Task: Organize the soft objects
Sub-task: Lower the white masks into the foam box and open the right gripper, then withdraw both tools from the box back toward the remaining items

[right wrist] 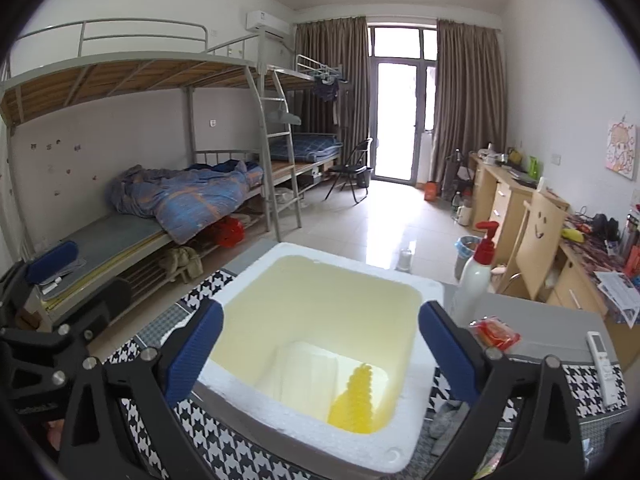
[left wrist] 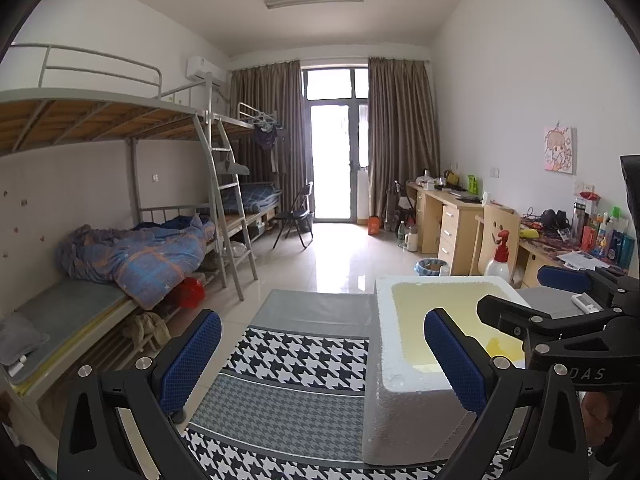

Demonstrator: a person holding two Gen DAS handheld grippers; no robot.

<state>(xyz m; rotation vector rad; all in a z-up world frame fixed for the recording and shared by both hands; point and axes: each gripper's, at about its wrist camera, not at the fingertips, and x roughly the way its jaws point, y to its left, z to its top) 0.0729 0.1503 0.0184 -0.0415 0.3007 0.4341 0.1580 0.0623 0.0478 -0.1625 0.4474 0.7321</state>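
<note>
Over the white foam box (right wrist: 320,344) the right gripper (right wrist: 320,356) hangs with its jaws spread wide and nothing between them; the yellow bumpy soft toy (right wrist: 356,404) lies at the box's bottom, in the near right corner. To finish the drop well, I judge it should lift straight up, clear of the rim, before going for the next piece. Beside it, over the checked cloth (left wrist: 296,360) to the box's left, the left gripper (left wrist: 320,364) is also spread and empty. Farther right on the table sit a red packet (right wrist: 494,332) and a pump bottle (right wrist: 478,272).
</note>
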